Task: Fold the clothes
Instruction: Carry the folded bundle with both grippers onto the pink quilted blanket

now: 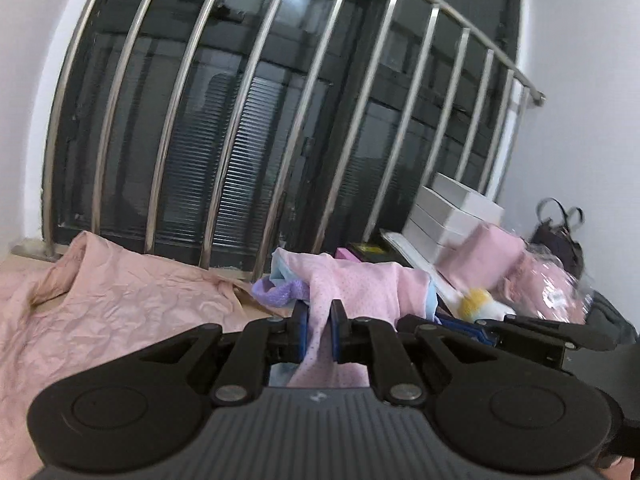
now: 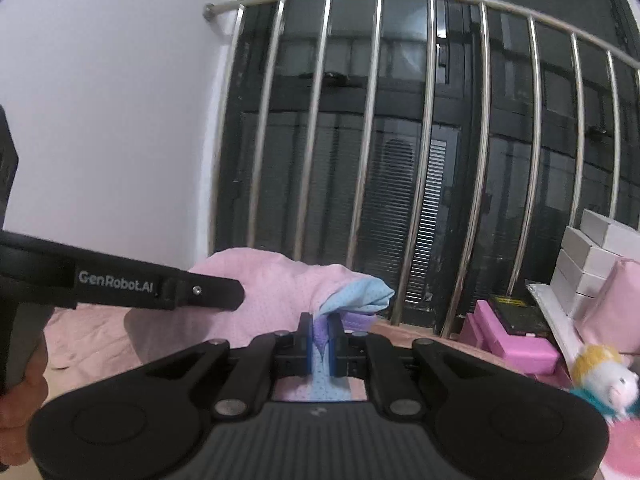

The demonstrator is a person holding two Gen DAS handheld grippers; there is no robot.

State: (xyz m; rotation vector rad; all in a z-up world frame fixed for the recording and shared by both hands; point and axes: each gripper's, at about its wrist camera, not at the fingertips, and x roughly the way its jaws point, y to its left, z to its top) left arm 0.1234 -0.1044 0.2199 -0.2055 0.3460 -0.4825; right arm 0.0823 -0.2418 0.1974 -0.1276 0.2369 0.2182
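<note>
The garment (image 1: 352, 284) is soft pink cloth covered in tiny dots, with pale blue trim (image 2: 356, 294) and a fuzzy lilac part (image 1: 276, 292). It hangs lifted in front of the steel window railing (image 1: 248, 128), above the wrinkled peach bedsheet (image 1: 112, 312). The left tongs (image 1: 320, 316) are clamped on a pink fold that drapes down between their blue pads. The right tongs (image 2: 319, 330) are pinched on a lilac-and-blue edge, the cloth bunching above them. White boxes (image 1: 452, 208) are stacked at the railing's right end.
</note>
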